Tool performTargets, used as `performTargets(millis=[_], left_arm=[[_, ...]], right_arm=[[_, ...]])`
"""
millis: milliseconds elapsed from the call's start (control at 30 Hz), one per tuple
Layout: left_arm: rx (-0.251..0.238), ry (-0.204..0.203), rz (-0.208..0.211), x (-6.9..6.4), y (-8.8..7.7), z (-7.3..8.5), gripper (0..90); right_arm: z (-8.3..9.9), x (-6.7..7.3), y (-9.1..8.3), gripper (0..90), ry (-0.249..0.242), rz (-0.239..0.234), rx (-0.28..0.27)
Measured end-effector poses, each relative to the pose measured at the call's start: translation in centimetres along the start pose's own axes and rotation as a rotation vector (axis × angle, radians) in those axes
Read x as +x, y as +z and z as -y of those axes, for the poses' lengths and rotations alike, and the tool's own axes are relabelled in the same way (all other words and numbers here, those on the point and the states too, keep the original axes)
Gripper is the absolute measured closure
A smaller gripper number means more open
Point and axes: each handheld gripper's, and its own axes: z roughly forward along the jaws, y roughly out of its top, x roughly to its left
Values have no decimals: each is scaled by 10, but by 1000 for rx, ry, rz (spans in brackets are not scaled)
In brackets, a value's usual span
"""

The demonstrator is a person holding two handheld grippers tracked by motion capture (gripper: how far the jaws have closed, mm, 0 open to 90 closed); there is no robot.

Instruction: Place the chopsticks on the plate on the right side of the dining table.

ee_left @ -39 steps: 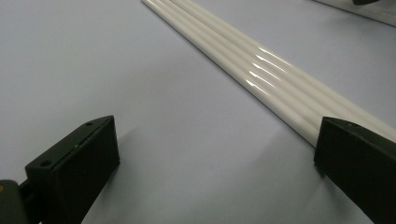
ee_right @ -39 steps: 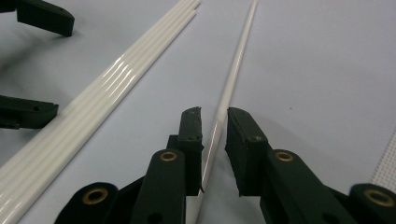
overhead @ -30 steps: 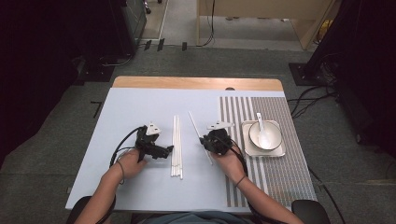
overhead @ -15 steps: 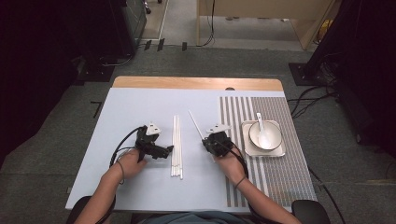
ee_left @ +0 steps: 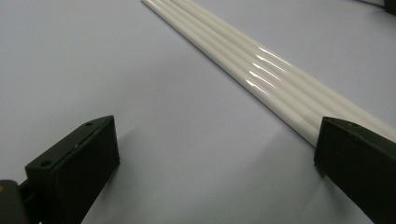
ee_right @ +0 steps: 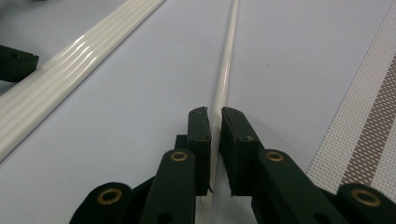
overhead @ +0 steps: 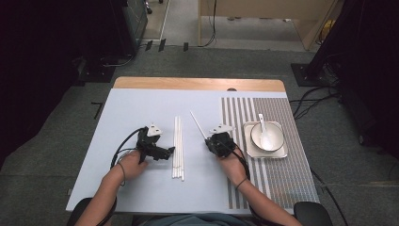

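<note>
While a person sits at the near edge with both forearms reaching forward, a pale blue table (overhead: 141, 108) spreads across the middle of the high view, with a strip of bare wood along its far edge. A striped woven placemat (overhead: 277, 179) covers the table's right part. On the mat, toward its far end, sits a square white plate (overhead: 249, 149), with a round bowl (overhead: 277, 139) resting on it and a white spoon (overhead: 264, 132) lying in the bowl.

Near the centre of the table lies a bundle of white sticks (overhead: 178, 146), side by side and touching, running away from the person. The left gripper (overhead: 170, 150) rests just to the left of this bundle, pointing sideways toward it. From the left gripper view its jaws stand wide apart and grip nothing; the bundle (ee_left: 261, 70) crosses behind the right-hand jaw, which lies over or against it, though contact cannot be told.

To the right of the bundle, apart from it and short of the placemat, the right gripper (overhead: 209, 140) holds a single white stick (overhead: 197, 123), which slants away to the far left. In the right gripper view its jaws have just been closing and now clamp that single stick (ee_right: 224, 79) between their pads, the stick running straight ahead over the table.
</note>
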Motion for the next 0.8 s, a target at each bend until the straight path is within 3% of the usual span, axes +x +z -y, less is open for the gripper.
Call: performTargets(millis=[167,567,800], left_arm=[[0,-1,0,0,0,0,0],[-2,-1,-1,0,0,0,0],[-2,0,0,0,0,0,0]], right_arm=[[0,0,0,840,-3,0,-1],[-6,-20,-3,852,118,-56,13],[-12,-25,-8,852,123,-75,-2]])
